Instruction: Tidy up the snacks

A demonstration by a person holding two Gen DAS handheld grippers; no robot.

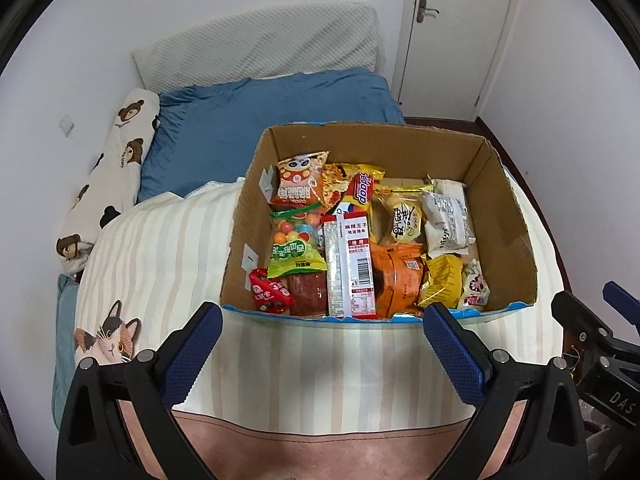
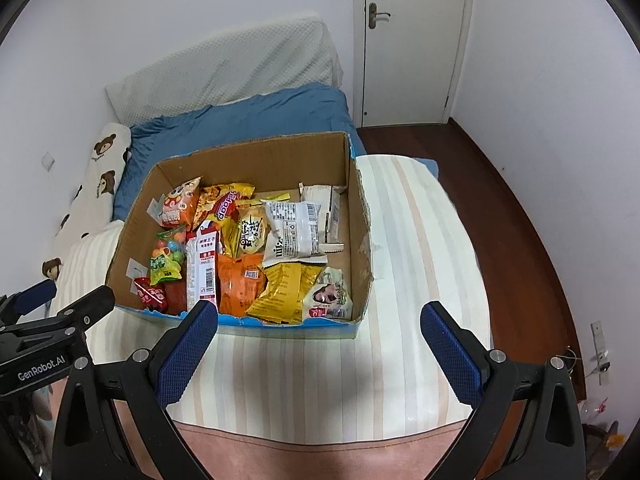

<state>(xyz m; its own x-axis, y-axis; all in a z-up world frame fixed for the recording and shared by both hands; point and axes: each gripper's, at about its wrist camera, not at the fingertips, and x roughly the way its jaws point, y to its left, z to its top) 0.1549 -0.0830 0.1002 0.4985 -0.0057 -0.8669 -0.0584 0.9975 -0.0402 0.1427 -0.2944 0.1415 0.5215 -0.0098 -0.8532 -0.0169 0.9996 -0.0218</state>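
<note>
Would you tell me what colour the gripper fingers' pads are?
Dark blue pads, on black fingers; clearest in the right wrist view.

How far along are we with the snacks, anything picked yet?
Done: snack packets fill the brown cardboard box on the striped bedcover. In hand: nothing; left gripper and right gripper are both open before it. Left: any sorting; the packets lie mixed.

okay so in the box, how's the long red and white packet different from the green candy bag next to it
The red and white packet is long, narrow and flat, with a printed barcode; the green candy bag is shorter and plumper. The packet's wrapper is opaque, while the candy bag's clear upper part shows coloured balls. The packet lies nearer the box's middle, the candy bag nearer its left wall. Both lie inside the cardboard box, side by side.
</note>
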